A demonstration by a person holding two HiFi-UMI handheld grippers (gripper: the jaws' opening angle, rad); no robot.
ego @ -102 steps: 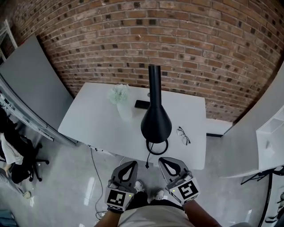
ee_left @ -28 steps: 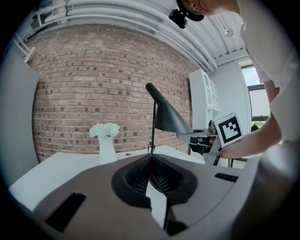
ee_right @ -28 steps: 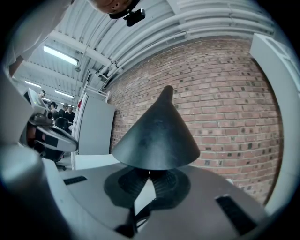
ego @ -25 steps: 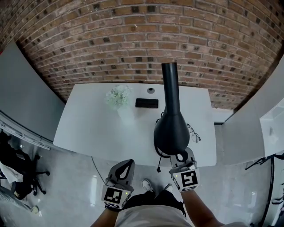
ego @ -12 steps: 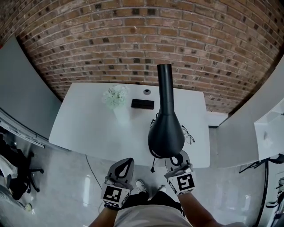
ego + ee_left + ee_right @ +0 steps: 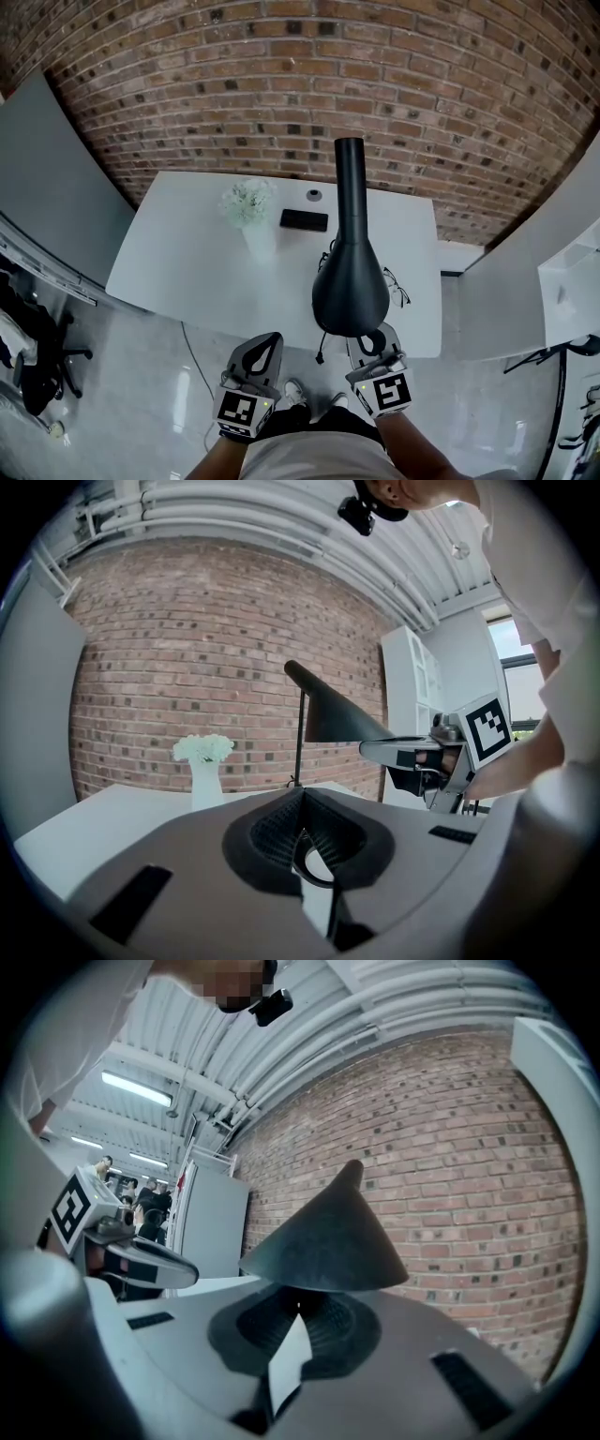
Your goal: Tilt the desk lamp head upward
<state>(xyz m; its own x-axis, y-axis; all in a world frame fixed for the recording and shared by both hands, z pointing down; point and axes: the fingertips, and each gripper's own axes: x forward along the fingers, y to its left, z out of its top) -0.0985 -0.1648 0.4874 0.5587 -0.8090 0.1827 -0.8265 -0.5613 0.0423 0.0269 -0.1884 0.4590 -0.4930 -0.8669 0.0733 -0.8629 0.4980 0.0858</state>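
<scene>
Right claw [image 6: 373,343] closed, tips right under the rim of the black lamp head [image 6: 351,286]. Left claw [image 6: 266,343] closed, empty, off the white table [image 6: 187,253].

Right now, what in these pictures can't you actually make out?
Right gripper: in the head view its tips sit under the lamp head; whether they touch it is unclear.
Lamp's foot: head view, covered by the lamp head.
Glasses: head view, partly behind the lamp head.
Small round thing on the table: head view, too small to identify.
</scene>
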